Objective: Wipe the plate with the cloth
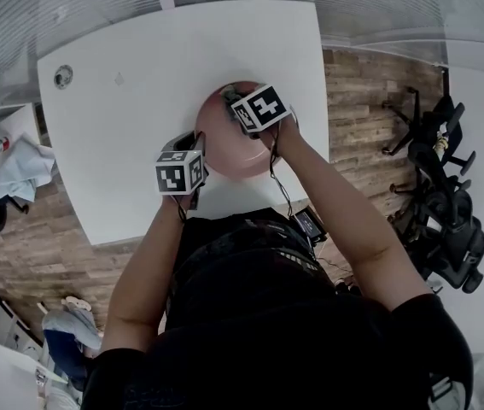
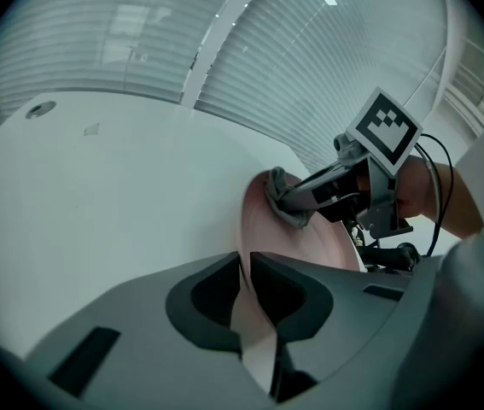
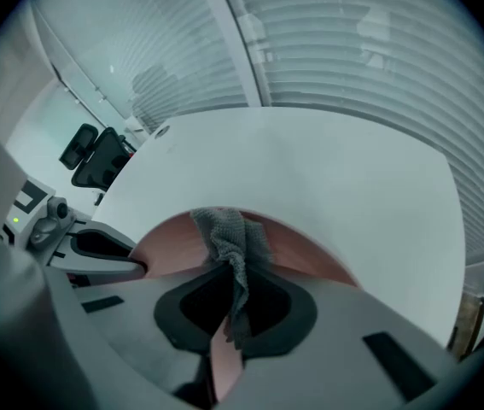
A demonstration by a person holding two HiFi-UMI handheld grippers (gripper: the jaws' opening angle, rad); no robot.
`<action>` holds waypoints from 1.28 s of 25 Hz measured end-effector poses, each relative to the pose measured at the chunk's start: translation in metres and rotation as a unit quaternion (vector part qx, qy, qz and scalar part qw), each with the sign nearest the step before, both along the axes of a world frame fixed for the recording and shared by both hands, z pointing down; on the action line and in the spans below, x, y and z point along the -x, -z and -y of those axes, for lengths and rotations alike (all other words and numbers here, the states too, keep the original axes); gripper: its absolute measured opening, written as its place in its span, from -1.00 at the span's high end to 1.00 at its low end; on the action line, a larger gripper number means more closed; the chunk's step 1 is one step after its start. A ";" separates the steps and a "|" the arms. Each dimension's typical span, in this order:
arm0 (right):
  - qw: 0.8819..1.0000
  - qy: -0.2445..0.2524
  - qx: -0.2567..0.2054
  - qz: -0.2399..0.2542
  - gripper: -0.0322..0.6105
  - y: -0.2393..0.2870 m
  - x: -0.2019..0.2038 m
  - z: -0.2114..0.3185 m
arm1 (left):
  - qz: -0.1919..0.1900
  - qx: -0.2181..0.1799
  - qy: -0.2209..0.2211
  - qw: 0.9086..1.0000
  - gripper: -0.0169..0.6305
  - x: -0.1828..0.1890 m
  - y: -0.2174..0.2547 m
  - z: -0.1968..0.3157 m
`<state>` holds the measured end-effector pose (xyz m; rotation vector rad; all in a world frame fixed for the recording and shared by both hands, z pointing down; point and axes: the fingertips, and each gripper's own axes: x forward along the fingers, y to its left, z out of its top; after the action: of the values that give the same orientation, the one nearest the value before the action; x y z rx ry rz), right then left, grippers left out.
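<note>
A pink plate [image 1: 224,156] lies on the white table [image 1: 131,84] near its front edge. My left gripper [image 1: 202,149] is shut on the plate's left rim; in the left gripper view the rim [image 2: 257,331] runs pinched between its two jaws. My right gripper [image 1: 236,102] points down over the plate's far side, shut on a grey cloth [image 3: 229,237]. The cloth's free end rests bunched on the plate [image 3: 288,244]. From the left gripper view, the cloth [image 2: 281,196] sits at the far rim in the right gripper's fingertips [image 2: 303,196].
A small round grommet [image 1: 63,76] sits in the table's far left corner. Black office chairs [image 1: 445,203] stand on the wooden floor to the right. A pale blue cloth heap [image 1: 20,171] lies off the table at the left. Window blinds [image 2: 139,49] run behind the table.
</note>
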<state>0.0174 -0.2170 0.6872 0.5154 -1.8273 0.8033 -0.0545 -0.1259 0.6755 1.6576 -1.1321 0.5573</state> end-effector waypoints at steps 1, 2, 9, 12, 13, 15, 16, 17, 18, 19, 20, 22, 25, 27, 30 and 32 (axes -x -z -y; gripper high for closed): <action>1.000 0.012 0.003 0.008 0.79 0.000 0.011 -0.005 | -0.001 0.000 0.003 1.000 0.78 0.001 0.000 0.000; 1.000 0.024 0.008 0.016 0.79 0.001 0.021 -0.011 | -0.001 0.000 0.006 1.000 0.79 0.001 0.000 0.001; 0.992 0.084 0.070 0.061 0.79 0.001 0.057 -0.078 | -0.033 0.010 0.058 0.998 0.82 0.003 -0.002 0.001; 0.990 0.085 0.085 0.072 0.79 0.001 0.057 -0.097 | -0.039 0.012 0.074 0.996 0.84 0.006 -0.002 0.001; 0.990 0.085 0.089 0.075 0.79 0.001 0.055 -0.102 | -0.038 0.012 0.077 0.996 0.84 0.006 -0.002 0.001; 0.988 0.086 0.099 0.077 0.79 0.002 0.051 -0.114 | -0.039 0.015 0.086 0.995 0.84 0.007 -0.002 0.001; 0.988 0.089 0.103 0.076 0.79 0.003 0.048 -0.120 | -0.037 0.016 0.091 0.995 0.84 0.008 -0.002 0.001; 0.987 0.094 0.106 0.071 0.79 0.003 0.044 -0.126 | -0.034 0.017 0.094 0.995 0.85 0.008 -0.002 0.001; 0.986 0.103 0.109 0.066 0.79 0.003 0.040 -0.134 | -0.033 0.016 0.097 0.995 0.85 0.008 -0.002 0.001; 0.985 0.113 0.113 0.059 0.79 0.002 0.034 -0.142 | -0.033 0.015 0.098 0.995 0.85 0.008 -0.002 0.001; 0.984 0.124 0.117 0.052 0.79 0.002 0.029 -0.150 | -0.033 0.014 0.099 0.994 0.85 0.008 -0.002 0.001; 0.981 0.145 0.123 0.034 0.79 0.000 0.015 -0.163 | -0.031 0.011 0.097 0.995 0.85 0.009 -0.002 0.002; 0.978 0.166 0.125 0.000 0.79 -0.001 -0.010 -0.171 | -0.014 0.012 0.092 0.996 0.85 0.011 -0.001 0.003; 0.977 0.172 0.127 -0.023 0.79 -0.003 -0.029 -0.170 | -0.011 0.016 0.093 0.995 0.85 0.011 -0.001 0.004; 0.977 0.155 0.138 -0.050 0.79 -0.006 -0.058 -0.159 | -0.014 0.023 0.096 0.995 0.85 0.012 -0.001 0.003; 0.978 0.137 0.140 -0.066 0.79 -0.007 -0.078 -0.144 | -0.011 0.023 0.087 0.996 0.85 0.011 -0.001 0.003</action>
<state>0.0952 -0.0725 0.6945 0.1278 -1.5871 0.7994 -0.0657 -0.1286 0.6763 1.5051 -1.2241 0.4489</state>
